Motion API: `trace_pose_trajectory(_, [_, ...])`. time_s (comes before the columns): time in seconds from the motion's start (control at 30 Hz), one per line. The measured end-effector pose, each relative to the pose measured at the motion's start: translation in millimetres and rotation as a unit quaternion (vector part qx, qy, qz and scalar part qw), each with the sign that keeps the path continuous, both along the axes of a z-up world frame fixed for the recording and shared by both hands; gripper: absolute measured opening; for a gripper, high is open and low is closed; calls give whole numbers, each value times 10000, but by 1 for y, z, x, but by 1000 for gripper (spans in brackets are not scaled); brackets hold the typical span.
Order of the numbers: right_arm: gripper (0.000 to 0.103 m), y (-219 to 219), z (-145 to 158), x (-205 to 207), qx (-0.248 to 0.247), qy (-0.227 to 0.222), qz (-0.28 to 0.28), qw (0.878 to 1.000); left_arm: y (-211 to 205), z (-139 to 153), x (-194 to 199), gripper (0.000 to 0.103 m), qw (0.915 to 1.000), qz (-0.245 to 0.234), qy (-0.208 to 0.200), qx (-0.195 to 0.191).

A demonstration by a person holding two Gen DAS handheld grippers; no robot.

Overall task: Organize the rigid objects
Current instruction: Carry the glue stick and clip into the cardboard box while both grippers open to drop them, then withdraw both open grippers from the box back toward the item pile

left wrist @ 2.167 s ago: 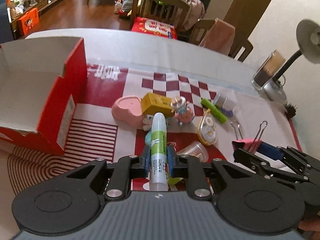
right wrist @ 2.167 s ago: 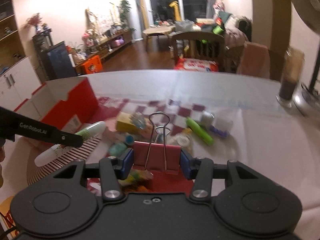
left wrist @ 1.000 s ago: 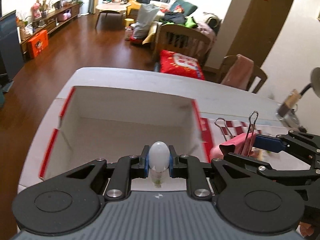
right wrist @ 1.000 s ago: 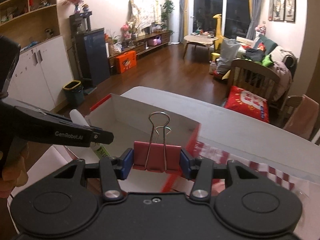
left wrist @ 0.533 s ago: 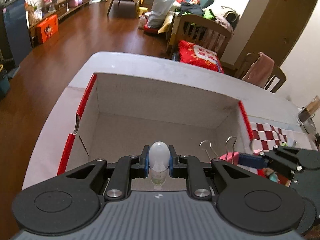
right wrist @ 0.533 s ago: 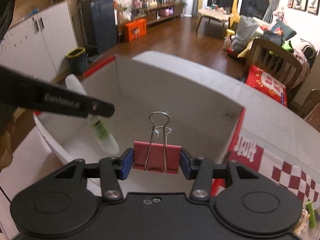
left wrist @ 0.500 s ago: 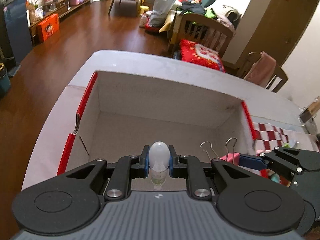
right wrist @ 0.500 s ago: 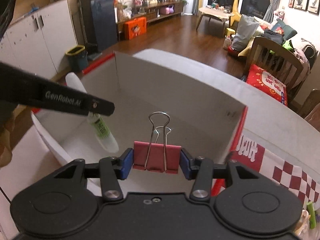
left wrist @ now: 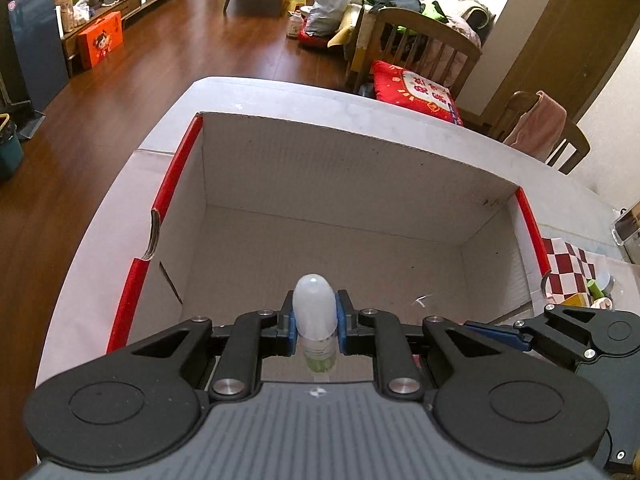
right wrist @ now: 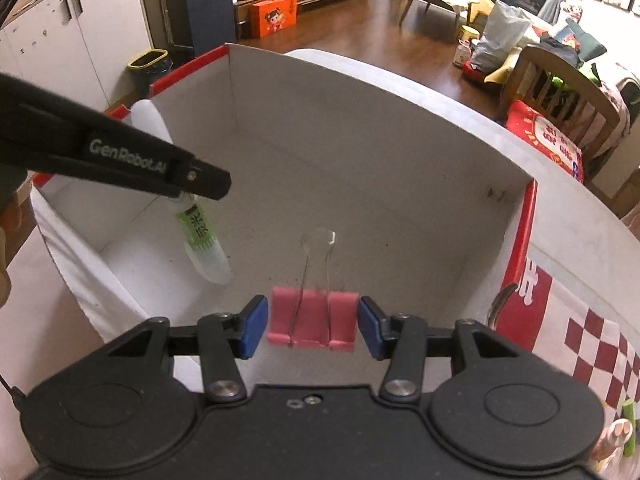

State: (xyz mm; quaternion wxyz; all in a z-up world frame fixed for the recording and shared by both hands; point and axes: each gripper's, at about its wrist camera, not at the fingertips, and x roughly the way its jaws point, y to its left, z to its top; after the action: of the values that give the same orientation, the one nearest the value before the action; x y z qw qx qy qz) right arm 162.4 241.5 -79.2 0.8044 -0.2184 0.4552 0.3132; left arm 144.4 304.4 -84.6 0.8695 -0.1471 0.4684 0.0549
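Note:
My left gripper (left wrist: 314, 326) is shut on a white and green glue stick (left wrist: 314, 312) and holds it upright over the open red and white cardboard box (left wrist: 344, 184). The glue stick (right wrist: 200, 236) also shows in the right wrist view, hanging from the left gripper's finger (right wrist: 160, 168). My right gripper (right wrist: 313, 326) is open over the box (right wrist: 380, 152). A pink binder clip (right wrist: 312, 322) is between its spread pads, free of them and blurred, over the box floor.
A red checked cloth (right wrist: 592, 340) lies right of the box with a green marker (right wrist: 628, 424) and small items (left wrist: 592, 292). Chairs (left wrist: 416, 48) stand beyond the table. The white table edge (left wrist: 280, 88) runs behind the box.
My right gripper has opened and let go of the pink binder clip, which drops into the box. The left gripper still holds the glue stick over the box, slightly lower.

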Motion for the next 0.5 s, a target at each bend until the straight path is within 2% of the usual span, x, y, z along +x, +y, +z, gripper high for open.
trace_pose_trajectory(0.33, [64, -12, 12, 1, 263, -55, -5, 9996, -1, 1, -11, 22, 9997, 74, 201, 87])
trace_pose_trajectory(0.5, [66, -23, 21, 0, 448, -45, -105, 9989, -3, 8, -19, 23, 9997, 40, 125, 224])
